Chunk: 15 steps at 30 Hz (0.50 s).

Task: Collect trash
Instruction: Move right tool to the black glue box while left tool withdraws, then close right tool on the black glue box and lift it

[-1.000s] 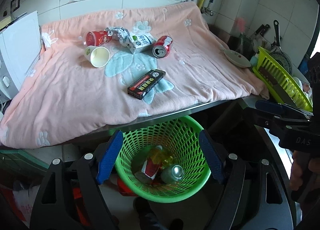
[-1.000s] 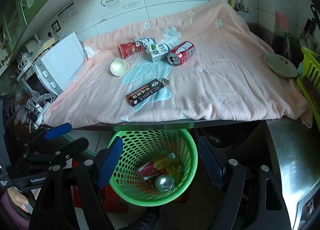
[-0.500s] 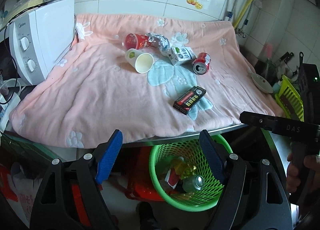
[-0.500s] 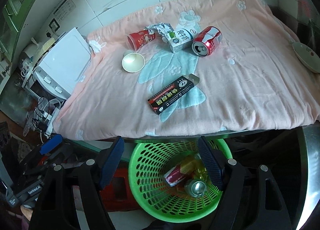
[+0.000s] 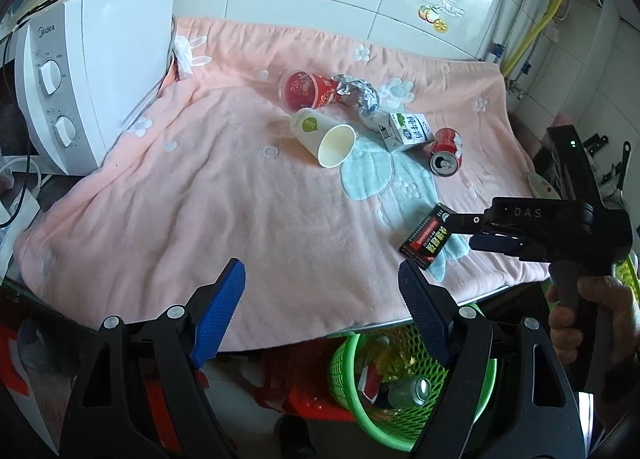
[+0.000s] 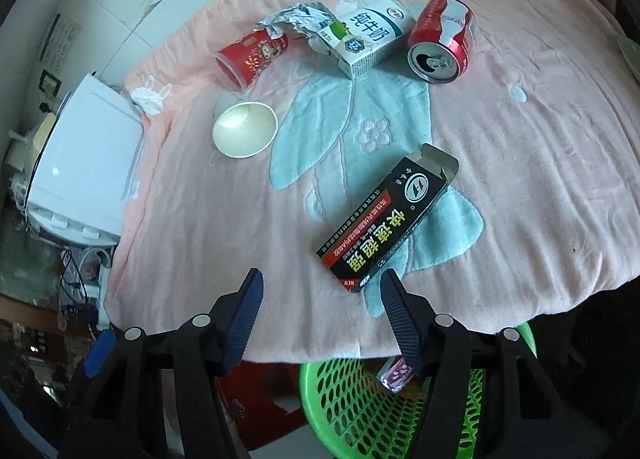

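1. Right wrist view: the right gripper (image 6: 320, 291) has just been narrowing, jaws apart and empty, the black box (image 6: 390, 219) on the pink blanket (image 6: 200, 227) at one o'clock.
2. The left gripper (image 5: 320, 291) is spread, empty.
3. The green basket (image 5: 356, 411) sits at five o'clock.

pink blanket (image 6: 520, 163) over counter, apparently steel-edged.

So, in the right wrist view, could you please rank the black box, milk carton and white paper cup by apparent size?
1. black box, though it lies nearest the camera
2. milk carton
3. white paper cup
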Each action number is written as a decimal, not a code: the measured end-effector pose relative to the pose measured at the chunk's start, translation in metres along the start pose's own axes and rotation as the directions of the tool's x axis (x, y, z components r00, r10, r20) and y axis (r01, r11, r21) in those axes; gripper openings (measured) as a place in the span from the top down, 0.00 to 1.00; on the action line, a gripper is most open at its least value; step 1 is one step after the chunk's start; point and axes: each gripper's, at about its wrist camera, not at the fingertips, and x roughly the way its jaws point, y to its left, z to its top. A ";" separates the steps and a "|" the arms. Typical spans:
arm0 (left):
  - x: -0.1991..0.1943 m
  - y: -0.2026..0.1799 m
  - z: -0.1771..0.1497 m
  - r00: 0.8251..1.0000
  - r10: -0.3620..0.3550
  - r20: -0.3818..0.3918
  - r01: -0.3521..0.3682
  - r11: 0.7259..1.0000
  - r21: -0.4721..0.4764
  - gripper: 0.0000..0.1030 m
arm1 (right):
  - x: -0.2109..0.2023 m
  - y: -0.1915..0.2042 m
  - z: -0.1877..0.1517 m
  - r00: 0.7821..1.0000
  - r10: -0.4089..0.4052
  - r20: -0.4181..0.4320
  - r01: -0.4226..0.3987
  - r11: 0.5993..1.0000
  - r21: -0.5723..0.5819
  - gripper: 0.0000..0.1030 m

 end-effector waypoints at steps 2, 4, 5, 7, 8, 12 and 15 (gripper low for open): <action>0.005 0.008 0.007 1.000 -0.001 -0.002 0.001 1.000 -0.007 0.24 | 0.010 -0.002 0.009 1.000 -0.020 -0.009 0.020 0.999 0.037 0.44; 0.009 0.015 0.013 1.000 -0.004 -0.002 0.004 1.000 -0.013 0.24 | 0.020 -0.003 0.017 0.998 -0.055 -0.019 0.057 0.996 0.067 0.44; 0.011 0.018 0.016 1.000 -0.003 -0.002 0.003 1.000 -0.014 0.24 | 0.025 -0.005 0.020 0.997 -0.075 -0.029 0.077 0.993 0.086 0.44; 0.015 0.023 0.022 1.000 -0.006 -0.002 0.006 1.000 -0.018 0.24 | 0.031 -0.009 0.023 0.994 -0.107 -0.037 0.110 0.987 0.115 0.45; 0.017 0.026 0.025 1.000 -0.007 -0.002 0.007 1.000 -0.019 0.24 | 0.034 -0.011 0.024 0.992 -0.118 -0.043 0.122 0.985 0.125 0.45; 0.026 0.035 0.033 1.000 -0.014 -0.004 0.014 1.000 -0.019 0.24 | 0.041 -0.014 0.030 0.991 -0.123 -0.056 0.131 0.978 0.165 0.45; 0.035 0.038 0.039 1.000 -0.025 -0.013 0.025 0.999 -0.023 0.24 | 0.048 -0.012 0.035 0.987 -0.149 -0.063 0.158 0.972 0.176 0.45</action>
